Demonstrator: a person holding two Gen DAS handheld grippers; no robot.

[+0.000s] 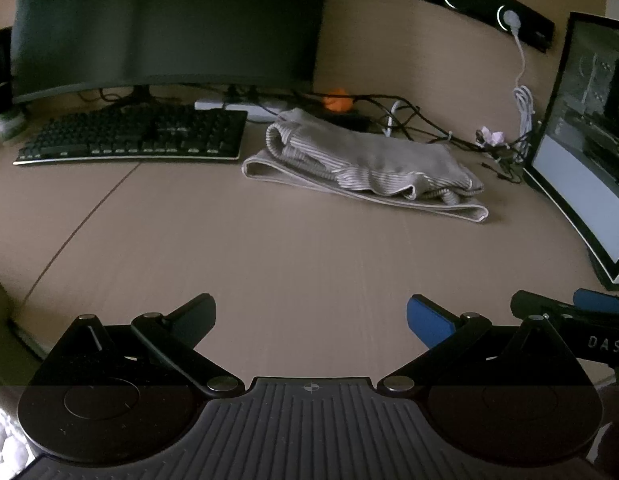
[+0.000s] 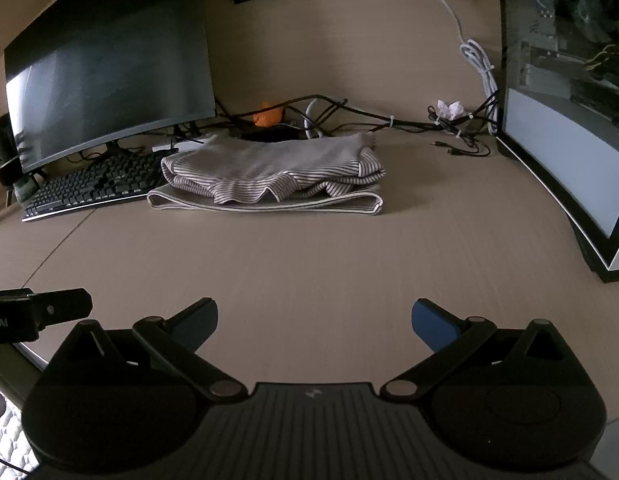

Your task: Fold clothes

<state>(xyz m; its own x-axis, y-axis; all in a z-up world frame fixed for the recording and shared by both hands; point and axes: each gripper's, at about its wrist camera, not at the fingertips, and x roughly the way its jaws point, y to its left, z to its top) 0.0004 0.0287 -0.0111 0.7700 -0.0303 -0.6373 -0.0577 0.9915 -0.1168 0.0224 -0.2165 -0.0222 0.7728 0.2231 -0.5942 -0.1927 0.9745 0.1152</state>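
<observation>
Both claws — left claw [image 1: 310, 318], right claw [image 2: 314, 322] — gape wide and empty over the tan woodgrain tabletop [image 1: 293, 256]; the folded grey striped garment [image 2: 269, 174] lies well apart, its stacked layers clearest in the right view.

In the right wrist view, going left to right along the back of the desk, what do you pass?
Black keyboard → folded striped garment → loose black cable ends → lit monitor at the right edge. Both grippers hang open in front, well short of the garment.
</observation>
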